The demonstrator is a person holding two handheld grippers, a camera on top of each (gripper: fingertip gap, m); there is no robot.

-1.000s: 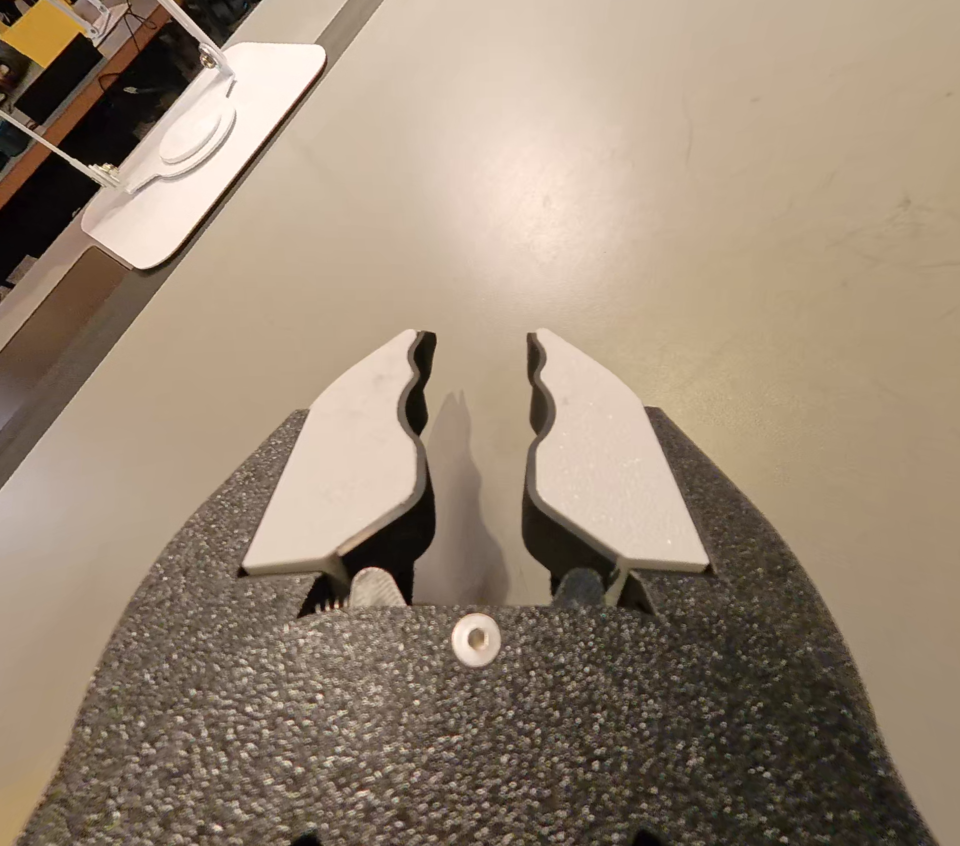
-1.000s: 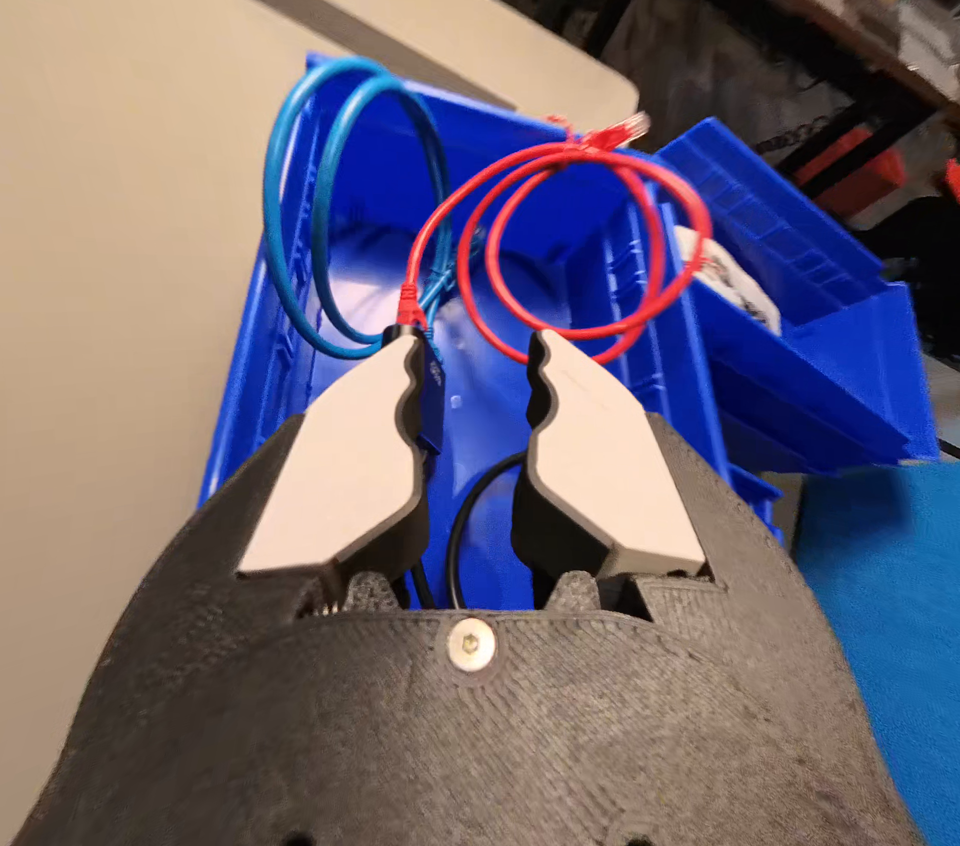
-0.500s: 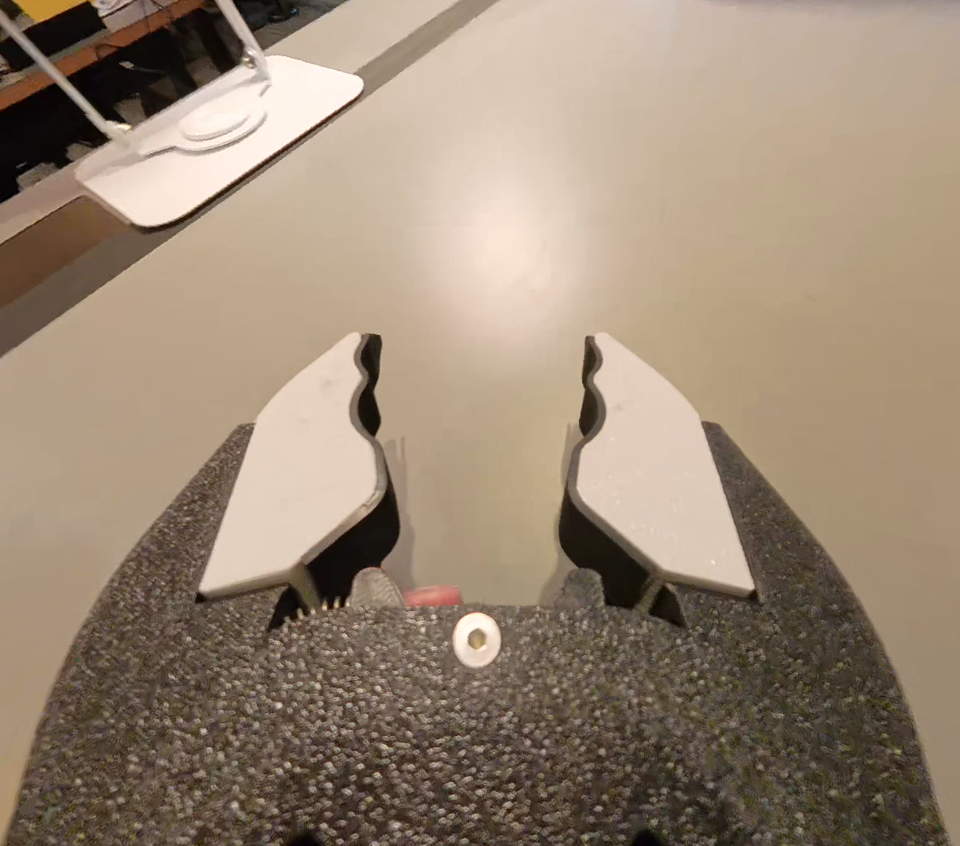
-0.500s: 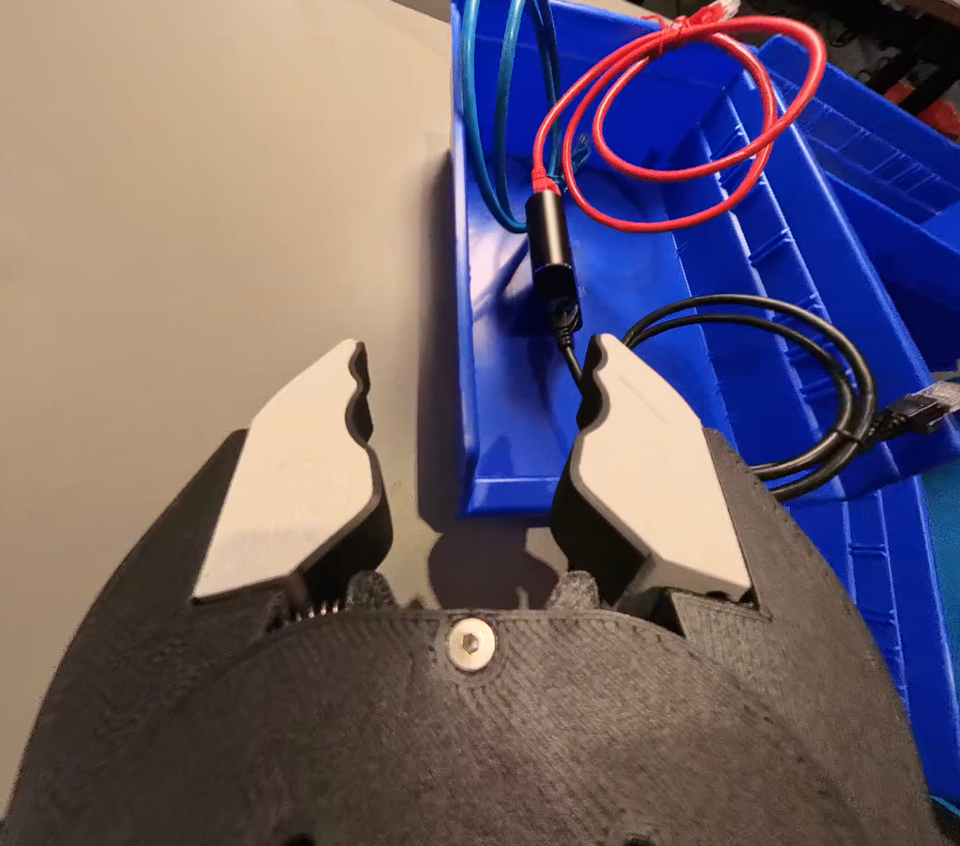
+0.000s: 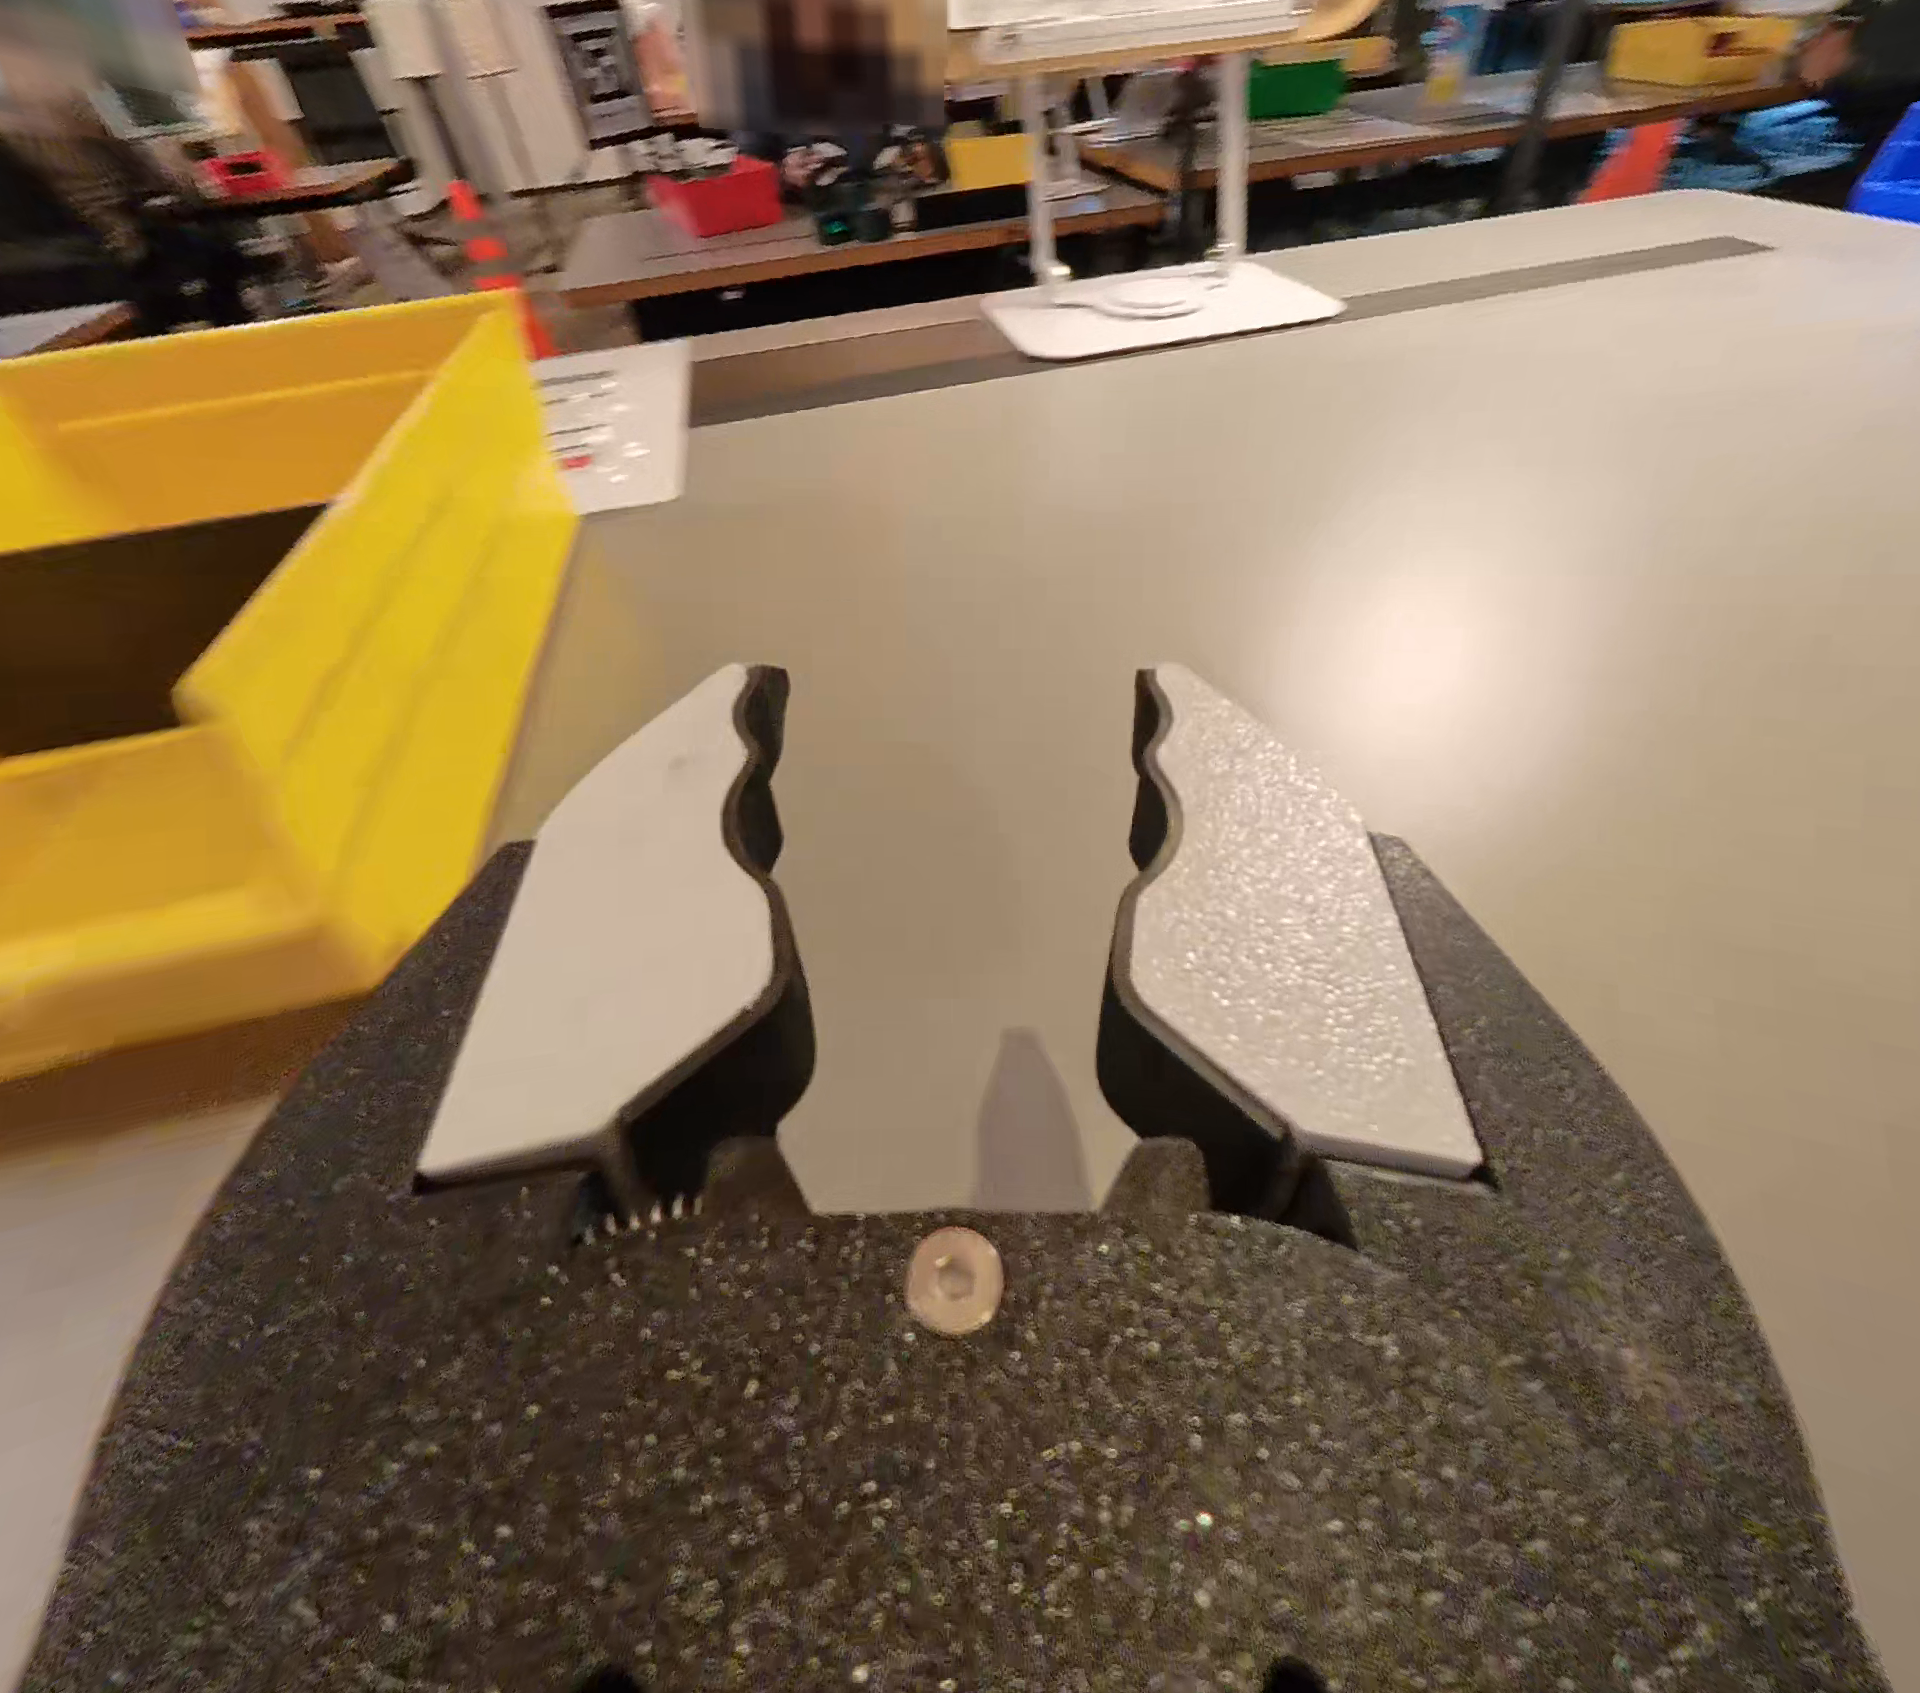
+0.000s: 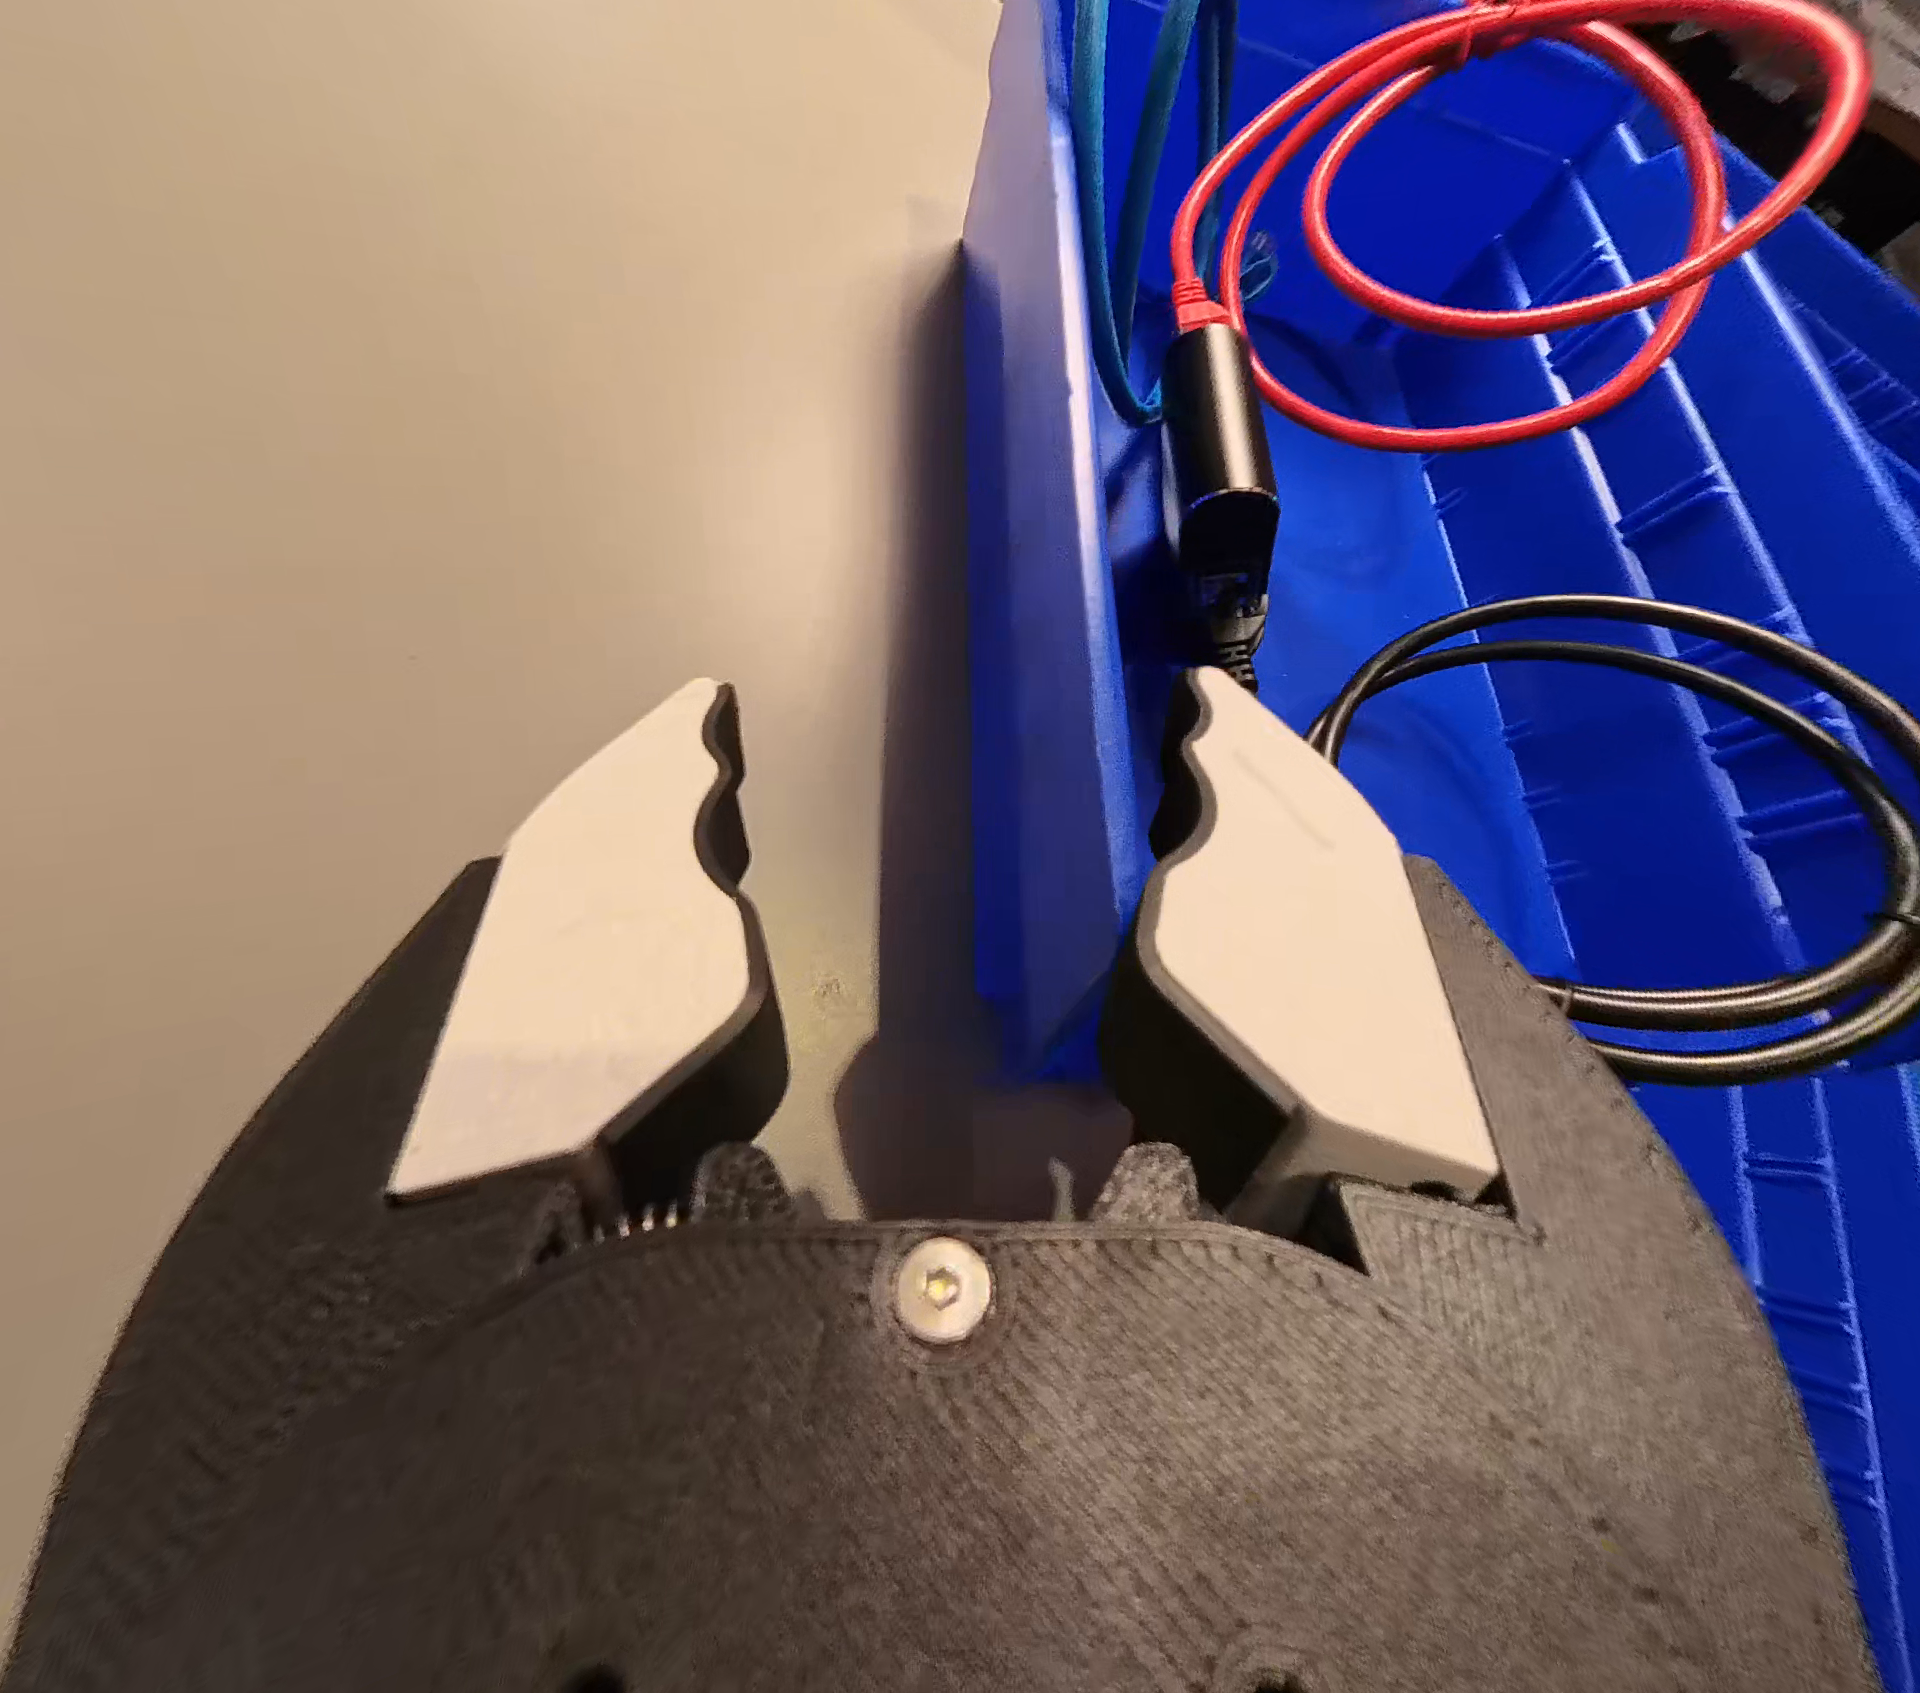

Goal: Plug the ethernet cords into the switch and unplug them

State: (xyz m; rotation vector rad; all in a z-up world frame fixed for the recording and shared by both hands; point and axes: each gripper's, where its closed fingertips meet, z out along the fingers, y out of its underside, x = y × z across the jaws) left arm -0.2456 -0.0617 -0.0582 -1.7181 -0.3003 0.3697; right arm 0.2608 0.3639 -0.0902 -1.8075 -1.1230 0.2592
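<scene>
Three coiled cords lie in the blue bin [image 6: 1039,417] on the table [image 6: 468,241]: one light blue cord [image 6: 1117,116], one red cord [image 6: 1558,209] and one black cord [image 6: 1621,822]. One black switch [image 6: 1224,422] lies among them, with the red and black cords plugged into its two ends. The right gripper [image 6: 956,708] hovers at the bin's near wall, jaws apart and empty. The left gripper [image 5: 961,698], jaws also apart and empty, hangs over bare table just right of one yellow bin [image 5: 343,687].
</scene>
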